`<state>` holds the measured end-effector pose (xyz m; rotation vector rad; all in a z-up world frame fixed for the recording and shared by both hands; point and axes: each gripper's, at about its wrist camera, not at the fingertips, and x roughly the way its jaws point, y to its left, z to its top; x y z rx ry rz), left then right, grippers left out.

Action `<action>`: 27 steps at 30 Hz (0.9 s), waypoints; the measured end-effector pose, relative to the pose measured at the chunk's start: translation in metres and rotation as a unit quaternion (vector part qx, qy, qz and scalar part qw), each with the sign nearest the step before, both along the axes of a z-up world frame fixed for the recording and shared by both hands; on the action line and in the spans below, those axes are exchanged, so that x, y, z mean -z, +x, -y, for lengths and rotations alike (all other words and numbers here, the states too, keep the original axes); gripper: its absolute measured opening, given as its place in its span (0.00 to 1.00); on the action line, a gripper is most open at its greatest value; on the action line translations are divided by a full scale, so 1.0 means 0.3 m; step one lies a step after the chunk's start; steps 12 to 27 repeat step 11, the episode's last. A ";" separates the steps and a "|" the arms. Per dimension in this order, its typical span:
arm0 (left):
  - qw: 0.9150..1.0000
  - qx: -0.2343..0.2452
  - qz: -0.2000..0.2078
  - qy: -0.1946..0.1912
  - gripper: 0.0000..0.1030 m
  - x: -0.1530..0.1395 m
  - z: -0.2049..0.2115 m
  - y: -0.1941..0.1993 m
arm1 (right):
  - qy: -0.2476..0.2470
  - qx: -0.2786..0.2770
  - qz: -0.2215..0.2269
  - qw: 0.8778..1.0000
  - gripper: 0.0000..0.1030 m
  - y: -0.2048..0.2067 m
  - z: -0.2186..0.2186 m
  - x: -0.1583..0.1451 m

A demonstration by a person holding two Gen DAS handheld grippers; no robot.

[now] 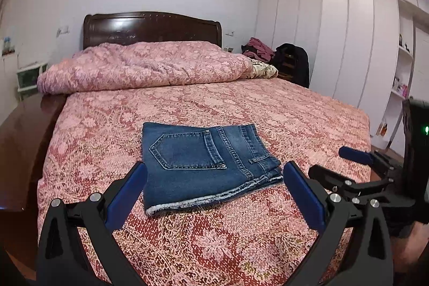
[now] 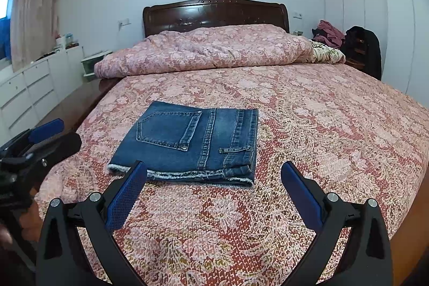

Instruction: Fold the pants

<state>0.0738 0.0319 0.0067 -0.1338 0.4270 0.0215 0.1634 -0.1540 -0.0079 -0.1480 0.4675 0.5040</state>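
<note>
Pink floral bedspread [image 1: 281, 109] fills mid-frame. Folded denim pants [image 1: 206, 160] lie flat at frame centre, frayed edge nearest, long axis left-right. Left gripper [image 1: 214, 178] and right gripper [image 2: 214, 177] both spread wide, holding nothing, just short of that edge. Neither clearly nearer; folding appears complete.

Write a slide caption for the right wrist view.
Open right gripper held short of folded blue jeans, back pocket up, lying on the pink floral bedspread.
</note>
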 end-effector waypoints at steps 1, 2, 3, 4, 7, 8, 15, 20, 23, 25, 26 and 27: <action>1.000 0.001 0.001 -0.002 0.98 0.001 0.001 0.000 | 0.001 0.001 0.000 1.000 0.96 0.000 0.001 0.000; 1.000 0.001 0.003 -0.006 0.98 0.001 0.000 0.001 | 0.001 0.001 -0.001 1.000 0.96 0.002 0.002 0.000; 1.000 0.000 0.005 -0.008 0.98 0.001 -0.004 0.001 | 0.002 0.002 -0.001 1.000 0.96 0.003 0.004 -0.002; 1.000 -0.004 0.005 -0.006 0.98 0.001 -0.005 0.003 | 0.001 0.002 -0.001 1.000 0.96 0.005 0.004 -0.002; 1.000 -0.015 -0.010 0.001 0.98 0.010 -0.014 0.023 | 0.004 0.003 -0.003 1.000 0.96 0.010 0.008 -0.001; 1.000 -0.022 -0.008 -0.001 0.98 0.016 -0.021 0.025 | 0.003 0.004 -0.003 1.000 0.96 0.011 0.008 0.000; 1.000 -0.019 -0.022 -0.004 0.98 0.036 -0.031 0.040 | 0.005 0.004 -0.001 1.000 0.96 0.009 0.010 -0.002; 1.000 -0.019 -0.022 -0.004 0.98 0.036 -0.031 0.040 | 0.005 0.004 -0.001 1.000 0.96 0.009 0.010 -0.002; 1.000 -0.019 -0.022 -0.004 0.98 0.036 -0.031 0.040 | 0.005 0.004 -0.001 1.000 0.96 0.009 0.010 -0.002; 1.000 -0.019 -0.022 -0.004 0.98 0.036 -0.031 0.040 | 0.005 0.004 -0.001 1.000 0.96 0.009 0.010 -0.002; 1.000 -0.019 -0.022 -0.004 0.98 0.036 -0.031 0.040 | 0.005 0.004 -0.001 1.000 0.96 0.009 0.010 -0.002; 1.000 -0.019 -0.022 -0.004 0.98 0.036 -0.031 0.040 | 0.005 0.004 -0.001 1.000 0.96 0.009 0.010 -0.002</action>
